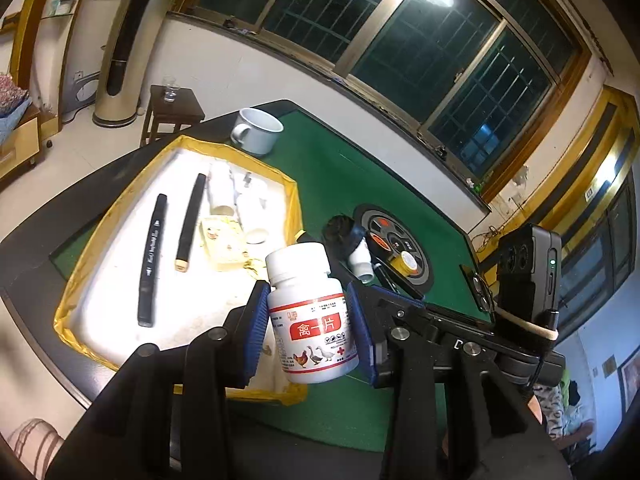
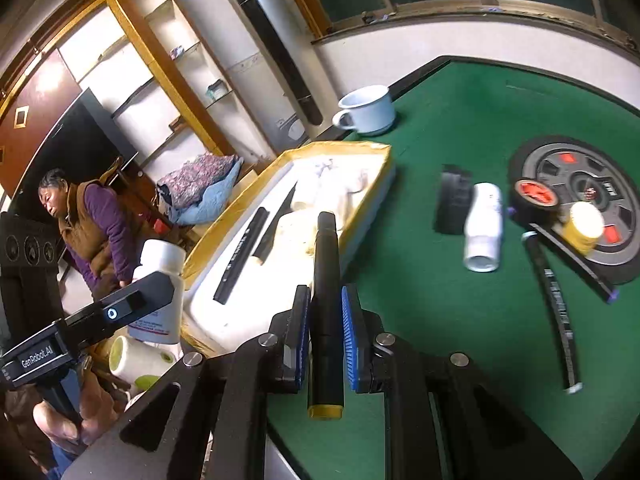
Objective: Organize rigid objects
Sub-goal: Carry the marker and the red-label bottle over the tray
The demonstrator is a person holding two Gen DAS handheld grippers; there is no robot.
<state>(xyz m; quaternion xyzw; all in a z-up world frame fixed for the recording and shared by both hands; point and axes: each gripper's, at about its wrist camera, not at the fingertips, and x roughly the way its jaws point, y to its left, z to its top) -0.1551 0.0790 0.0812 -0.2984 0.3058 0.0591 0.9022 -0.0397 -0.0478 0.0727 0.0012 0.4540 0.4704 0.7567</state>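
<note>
Your left hand-held gripper point(image 1: 306, 320) clamps a white pill bottle point(image 1: 310, 316) at frame centre; your right hand-held gripper point(image 2: 326, 336) pinches a black marker point(image 2: 326, 304). Two markers point(image 1: 150, 256) already lie in the yellow-edged tray point(image 1: 80, 280), upper left; several items remain on the green bench point(image 2: 440, 320).

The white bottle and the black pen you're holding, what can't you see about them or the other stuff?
- White bottle, left wrist view: the small label print is too tiny to read; the left hand-held gripper covers its sides.
- Black pen, right wrist view: the right hand-held gripper hides its middle.
- Tray, left wrist view: glare washes out the white things inside.
- Marker, right wrist view: blurred.
</note>
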